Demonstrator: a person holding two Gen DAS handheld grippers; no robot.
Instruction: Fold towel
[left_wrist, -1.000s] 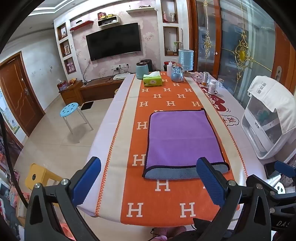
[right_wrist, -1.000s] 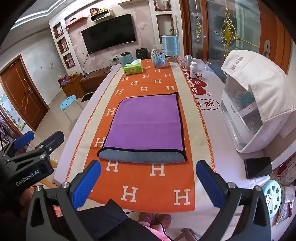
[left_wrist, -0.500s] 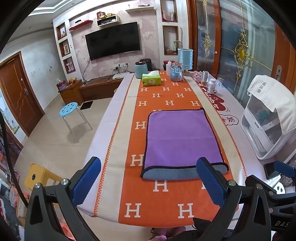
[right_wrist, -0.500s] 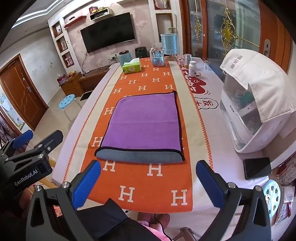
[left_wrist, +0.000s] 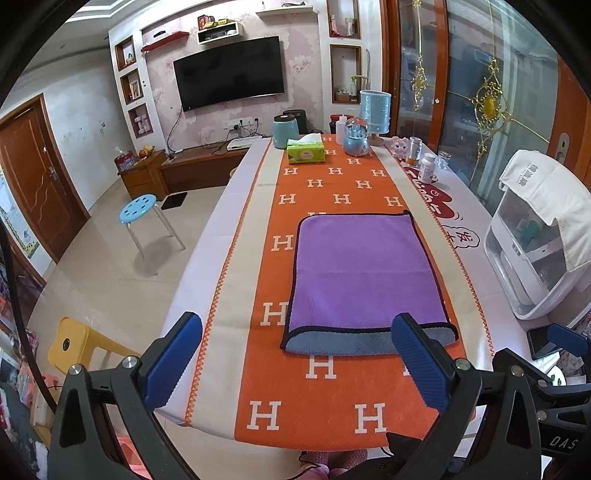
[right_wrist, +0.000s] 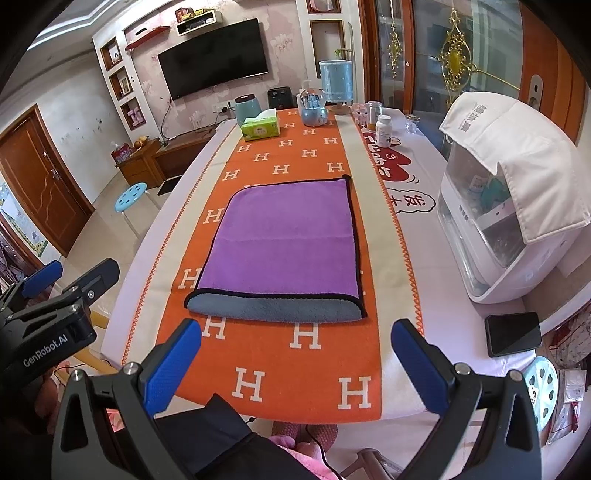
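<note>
Towel (right_wrist: 280, 243) lies flat on the orange H-print runner (right_wrist: 280, 373), already doubled once, rounded grey fold edge on the near side of the runner, black-piped edges stacked at the far side. Left claw (left_wrist: 295, 363) wide, holding nothing, hovering short of the towel's near edge. Right claw (right_wrist: 297, 363) also wide and empty, same standoff.

Risks, judged: pinching only the top purple layer at a corner would peel the layers apart instead of folding both. Runner is loose cloth on the surface (right_wrist: 424, 258), so a low grab could catch it and drag it with the towel. Uneven lift between claws would skew the next fold. Phone (right_wrist: 513, 334) lies beside the runner's right border, within sweep of the right claw.

Towel is plush microfibre, limp, purple face, grey back, rectangular with rounded corners. Runner looks woven, zigzag orange trim.
</note>
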